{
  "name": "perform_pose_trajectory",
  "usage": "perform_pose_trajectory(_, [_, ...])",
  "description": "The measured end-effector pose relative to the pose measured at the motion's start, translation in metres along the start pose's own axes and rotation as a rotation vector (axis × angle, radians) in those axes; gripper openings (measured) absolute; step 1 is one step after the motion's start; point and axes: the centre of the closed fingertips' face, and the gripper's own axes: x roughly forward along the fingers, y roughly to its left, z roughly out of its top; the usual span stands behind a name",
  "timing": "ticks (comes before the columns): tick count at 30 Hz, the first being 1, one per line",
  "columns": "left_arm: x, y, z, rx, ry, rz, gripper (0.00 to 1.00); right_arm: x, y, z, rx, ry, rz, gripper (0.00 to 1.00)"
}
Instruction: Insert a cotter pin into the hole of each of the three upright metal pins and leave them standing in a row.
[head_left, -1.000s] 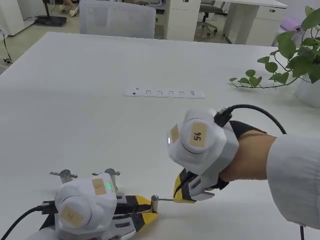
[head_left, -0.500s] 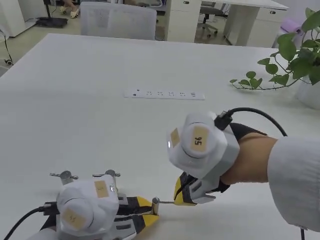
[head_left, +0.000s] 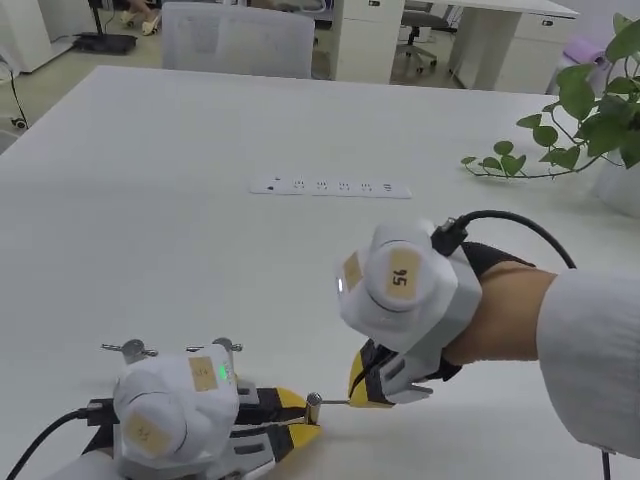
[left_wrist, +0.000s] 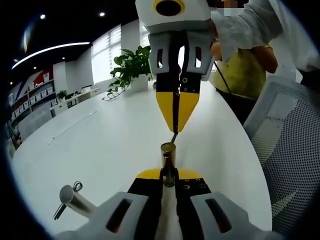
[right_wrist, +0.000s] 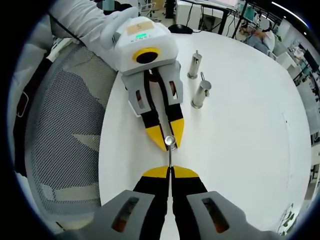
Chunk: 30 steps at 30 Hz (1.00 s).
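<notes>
Left tongs (left_wrist: 169, 176) clamped on short upright steel pin (left_wrist: 168, 158), near edge of white worktop (head_left: 200, 220). Right tongs (right_wrist: 170, 172) pinched closed on thin wire cotter pin (right_wrist: 170, 155), tip at the pin's head. Versus a second ago: barely any shift, so I judge the insertion unfinished. Two fitted steel pins (right_wrist: 200, 92) stand just behind.

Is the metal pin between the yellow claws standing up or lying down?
Standing up. The metal pin points straight up from the table, and the left gripper is shut around its lower part.
</notes>
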Motion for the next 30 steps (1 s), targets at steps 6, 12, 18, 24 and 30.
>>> perform_pose_trajectory(6, [0.002, 0.001, 0.0, 0.002, -0.004, -0.004, 0.06, -0.001, -0.001, 0.005, 0.019, -0.031, 0.006, 0.01])
perform_pose_trajectory(12, [0.002, 0.001, 0.0, -0.007, -0.008, -0.008, 0.06, 0.001, -0.002, 0.009, 0.019, -0.05, 0.004, 0.01])
perform_pose_trajectory(18, [0.002, 0.0, 0.0, -0.011, -0.011, -0.01, 0.06, 0.003, -0.001, 0.014, 0.006, -0.063, 0.002, 0.01])
perform_pose_trajectory(24, [0.003, 0.0, 0.0, -0.015, -0.014, -0.01, 0.06, 0.004, -0.001, 0.019, -0.007, -0.073, 0.0, 0.01])
perform_pose_trajectory(30, [0.003, 0.0, 0.001, -0.018, -0.017, -0.012, 0.06, 0.005, -0.001, 0.021, -0.018, -0.074, -0.001, 0.01])
